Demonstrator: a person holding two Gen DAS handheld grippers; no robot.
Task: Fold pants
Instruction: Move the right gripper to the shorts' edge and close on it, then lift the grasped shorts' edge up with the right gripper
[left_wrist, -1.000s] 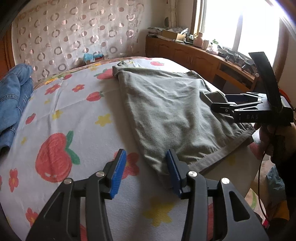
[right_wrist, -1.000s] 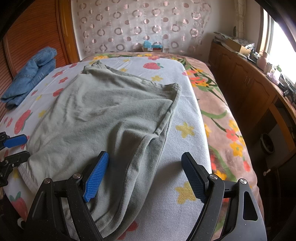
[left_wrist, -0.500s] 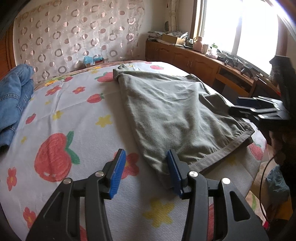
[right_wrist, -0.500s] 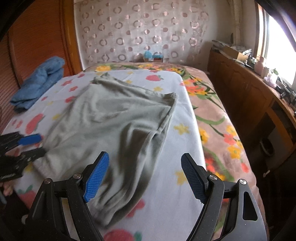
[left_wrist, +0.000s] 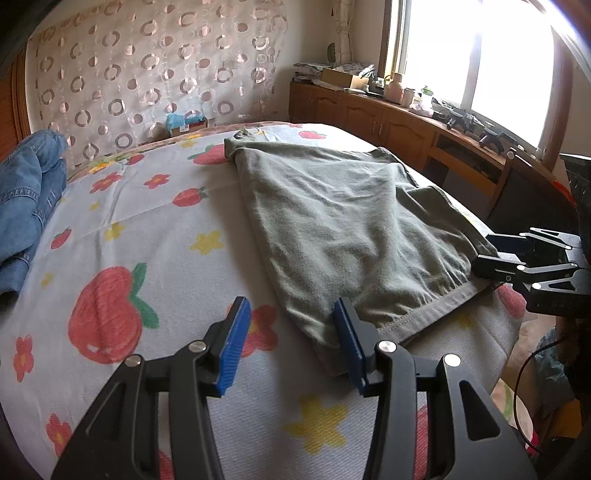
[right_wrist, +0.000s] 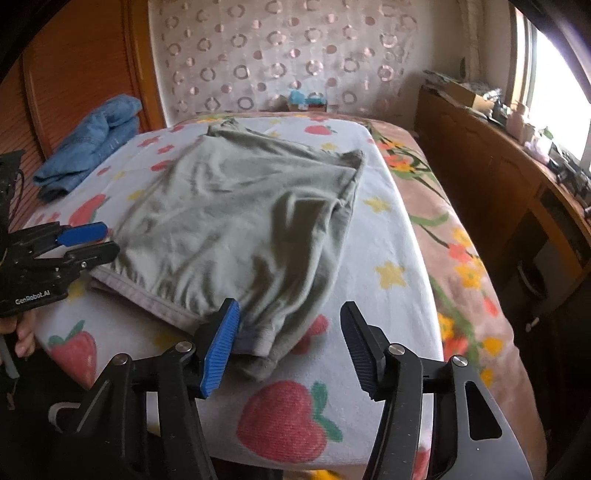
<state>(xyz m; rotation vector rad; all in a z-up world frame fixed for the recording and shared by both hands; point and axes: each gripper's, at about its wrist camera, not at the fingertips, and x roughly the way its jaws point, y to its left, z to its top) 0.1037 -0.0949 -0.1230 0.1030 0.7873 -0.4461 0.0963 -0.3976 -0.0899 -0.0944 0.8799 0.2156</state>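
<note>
- On the wooden sideboard (left_wrist: 373, 110) under the window I see an open cardboard box (left_wrist: 341, 77); I cannot tell what is in it.
- A small blue packet (left_wrist: 184, 122) sits at the head of the bed, its contents unreadable from here.
- The grey-green pants (left_wrist: 343, 221) lie on the strawberry-print bedsheet (left_wrist: 122, 258), folded lengthwise, waistband toward me at the near edge, legs running toward the headboard.
- The cloth is soft and rumpled, with creases across the middle; the elastic waistband (left_wrist: 428, 314) shows a stitched hem, and one corner hangs in a loose fold at the right side in my right wrist view (right_wrist: 266, 354).
- My left gripper (left_wrist: 291, 347) has its blue pads apart around the left waistband corner; the right pad is just beside the cloth, not pressing it.
- My right gripper (right_wrist: 291, 347) has just been narrowing its jaws; they stand apart, the right waistband corner between them, unpinched.
- Blue jeans (left_wrist: 26, 206) lie bunched at the far left side of the bed, well apart from the pants.
</note>
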